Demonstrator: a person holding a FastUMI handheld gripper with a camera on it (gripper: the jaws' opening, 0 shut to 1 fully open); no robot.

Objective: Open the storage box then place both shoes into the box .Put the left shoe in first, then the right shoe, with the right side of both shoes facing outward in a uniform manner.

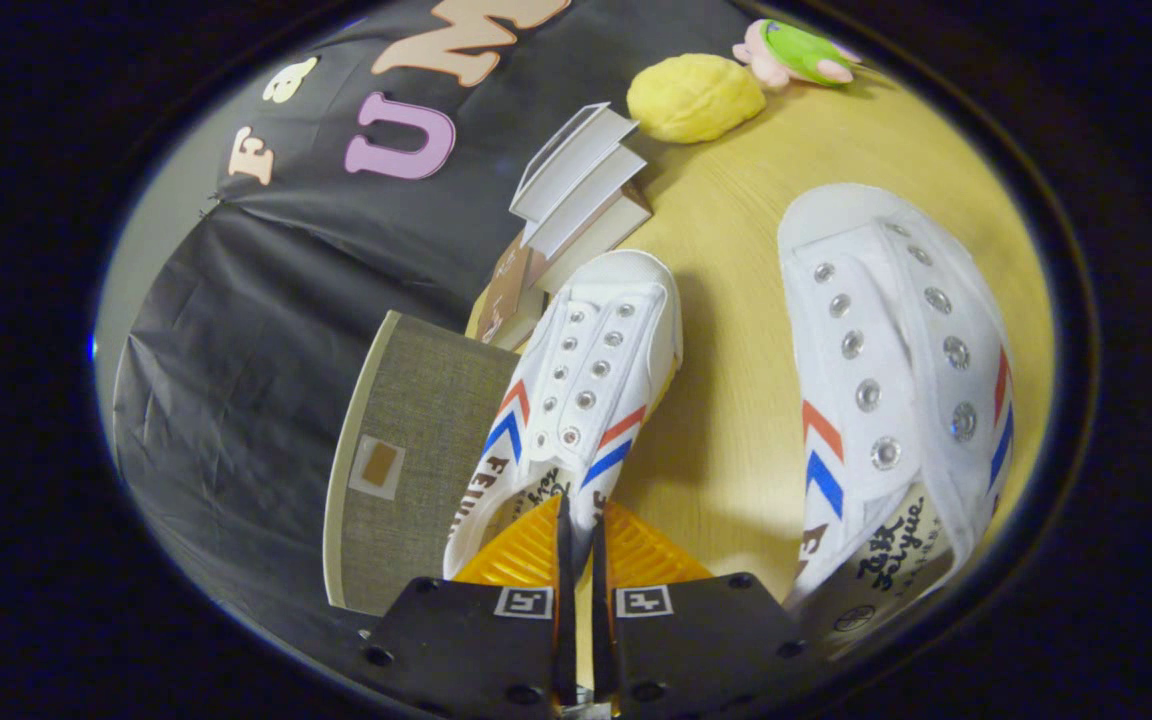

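Tool: tool (576, 520) with its fingers nearly together, pinching the heel collar of the left-hand shoe (586, 380).
Other shoe: the second white shoe (886, 380) lies well apart on the tabletop (726, 440).
Storage box: grey fabric box (406, 450) just beside the gripped shoe; whether it is open, I cannot tell.
Progress: judged early; neither shoe is inside.
Writing: "FEIYUE" partly readable on the shoe's side; handwritten script on the insoles.

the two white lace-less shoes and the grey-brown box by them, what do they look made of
White striped shoe between the fingers: probably canvas, matte weave, shiny metal eyelets. The gripper looks shut on its heel edge. White striped shoe to the right: the same. Grey-brown storage box: seemingly woven fabric over stiff board, coarse texture, pale edge.
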